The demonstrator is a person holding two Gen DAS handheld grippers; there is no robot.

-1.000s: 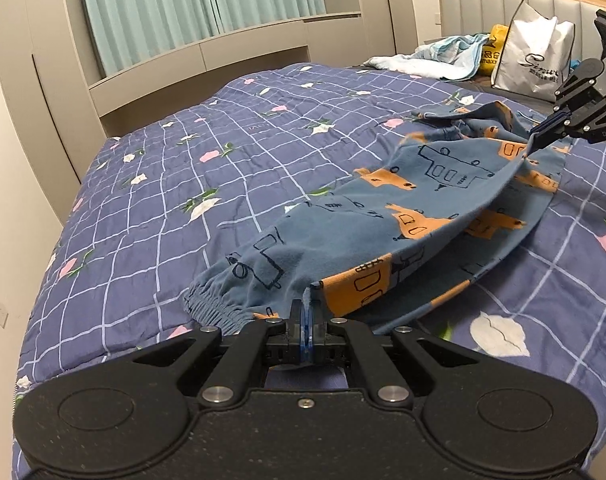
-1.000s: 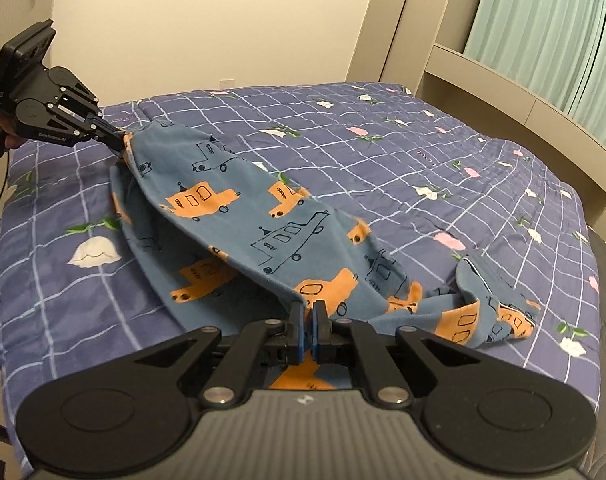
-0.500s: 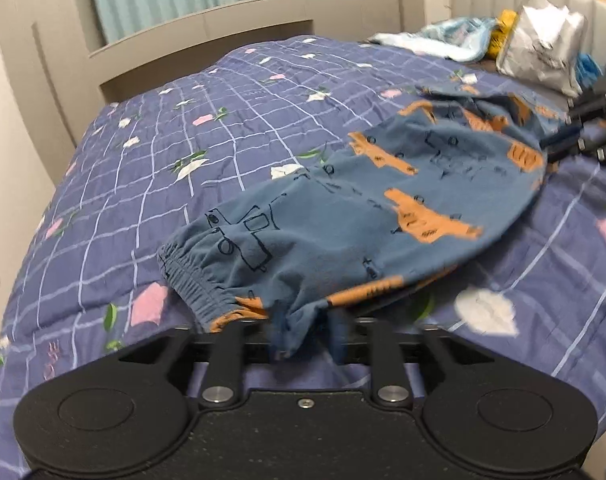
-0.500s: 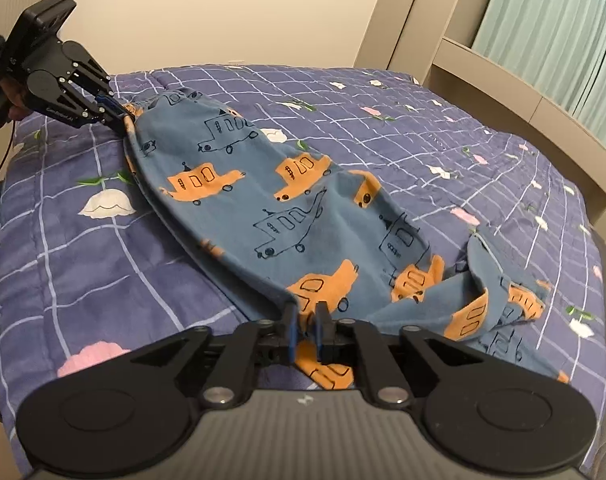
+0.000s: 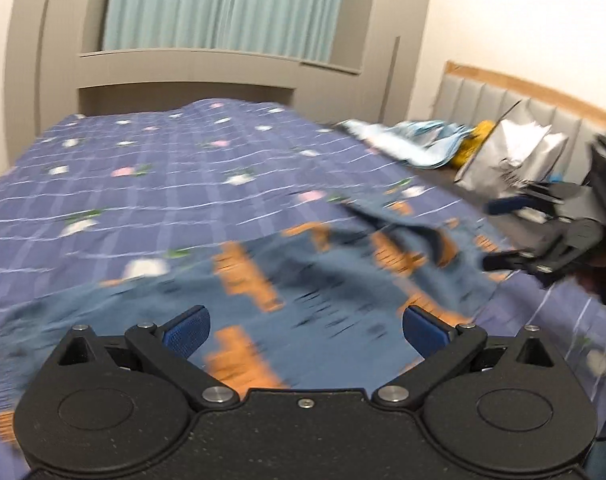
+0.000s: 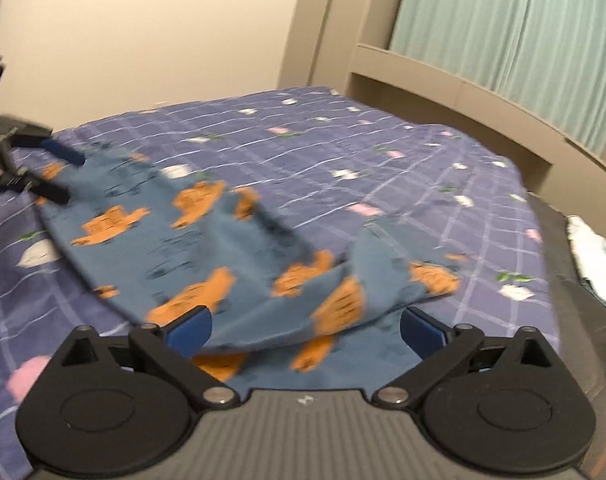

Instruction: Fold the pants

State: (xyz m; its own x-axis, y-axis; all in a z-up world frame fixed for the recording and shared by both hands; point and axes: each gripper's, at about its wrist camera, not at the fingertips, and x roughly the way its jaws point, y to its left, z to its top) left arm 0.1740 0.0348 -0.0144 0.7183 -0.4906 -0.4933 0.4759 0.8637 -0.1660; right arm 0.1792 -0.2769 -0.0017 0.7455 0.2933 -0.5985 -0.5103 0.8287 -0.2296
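The blue pants (image 5: 303, 288) with orange vehicle prints lie on the bed, one leg folded over the other; they also show in the right wrist view (image 6: 207, 248). My left gripper (image 5: 305, 330) is open and empty just above one end of the pants. My right gripper (image 6: 305, 328) is open and empty over the other end. Each gripper shows in the other's view: the right one (image 5: 499, 232) at the far right, the left one (image 6: 59, 172) at the far left, both with jaws apart. Both views are motion blurred.
The bed has a purple checked quilt (image 5: 163, 184) with flowers. A pile of light clothes (image 5: 407, 140), a yellow item and a silver bag (image 5: 507, 152) lie by the padded headboard. A beige cabinet and teal curtains (image 5: 223, 4) stand beyond the bed.
Both grippers have opened and let go of the pants, which have dropped onto the bed. Both cameras have tilted upward and pulled back slightly.
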